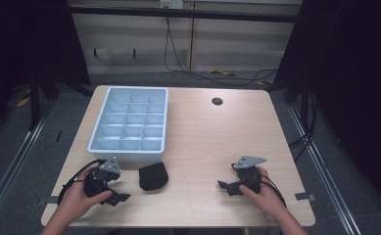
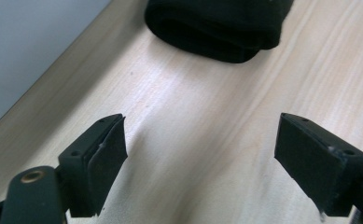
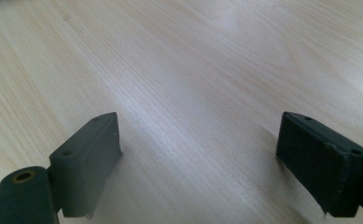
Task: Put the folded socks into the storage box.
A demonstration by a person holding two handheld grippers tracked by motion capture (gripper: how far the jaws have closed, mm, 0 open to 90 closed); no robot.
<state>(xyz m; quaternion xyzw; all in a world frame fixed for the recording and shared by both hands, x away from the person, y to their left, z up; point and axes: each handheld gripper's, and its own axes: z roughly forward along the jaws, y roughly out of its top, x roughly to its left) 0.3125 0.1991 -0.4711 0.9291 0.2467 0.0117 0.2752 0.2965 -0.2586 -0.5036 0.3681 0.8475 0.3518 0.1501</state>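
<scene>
A black folded cloth [image 1: 153, 177] lies on the wooden table [image 1: 212, 142], just in front of a pale blue-grey compartment tray [image 1: 128, 155]. My left gripper [image 1: 121, 188] is held at the front left, its jaws pointing right toward the cloth. In the left gripper view the gripper [image 2: 200, 135] stands open over bare wood, with the cloth [image 2: 216, 28] a short way ahead and the tray wall [image 2: 30, 46] to the left. My right gripper [image 1: 227, 177] rests at the front right, pointing left. In the right gripper view it [image 3: 200, 135] is open with nothing between its jaws.
The tray's several compartments look empty. A round cable hole [image 1: 217, 101] sits in the table's far middle. Cables [image 1: 198, 73] trail on the floor beyond the table. Dark frames and rails stand on both sides.
</scene>
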